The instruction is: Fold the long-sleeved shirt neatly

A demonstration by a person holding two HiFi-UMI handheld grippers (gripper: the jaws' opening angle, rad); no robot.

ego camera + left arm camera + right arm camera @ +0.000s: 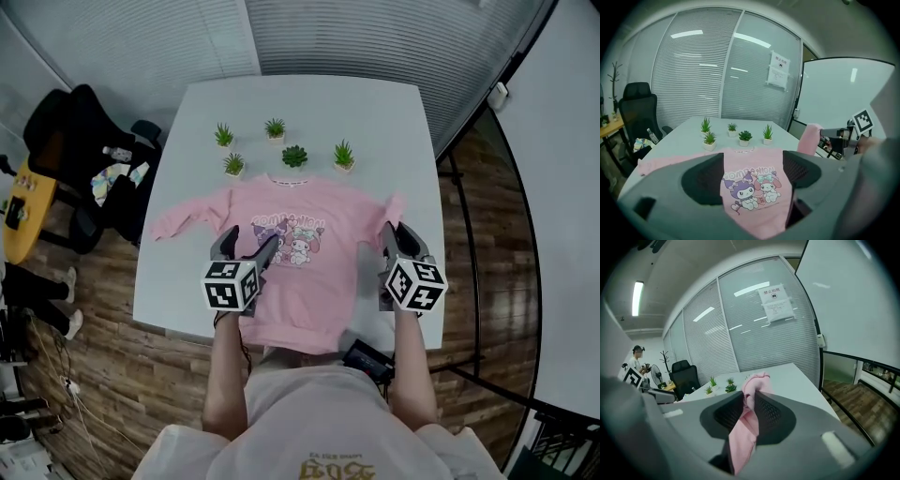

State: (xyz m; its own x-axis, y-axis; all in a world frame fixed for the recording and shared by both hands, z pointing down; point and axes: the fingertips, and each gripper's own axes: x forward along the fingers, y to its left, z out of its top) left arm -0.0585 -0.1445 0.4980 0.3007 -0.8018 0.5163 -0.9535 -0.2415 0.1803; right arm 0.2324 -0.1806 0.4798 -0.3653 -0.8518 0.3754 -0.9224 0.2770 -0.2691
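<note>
The pink long-sleeved shirt [300, 253] lies face up on the white table [375, 122], cartoon print [752, 187] showing. Its left sleeve [178, 223] stretches out flat toward the table's left edge. My left gripper [246, 246] hovers over the left part of the shirt's body, jaws open wide with only the print showing between them [754, 171]. My right gripper [398, 234] is at the shirt's right side, shut on the right sleeve [751, 383], which bunches between the pads [766, 411] and is lifted off the table [809, 138].
Several small potted plants [294, 156] stand beyond the shirt's collar. A black office chair [89, 150] and a yellow desk [23, 211] are left of the table. A black frame [459, 244] borders the right side. A dark device [367, 358] sits at the near edge.
</note>
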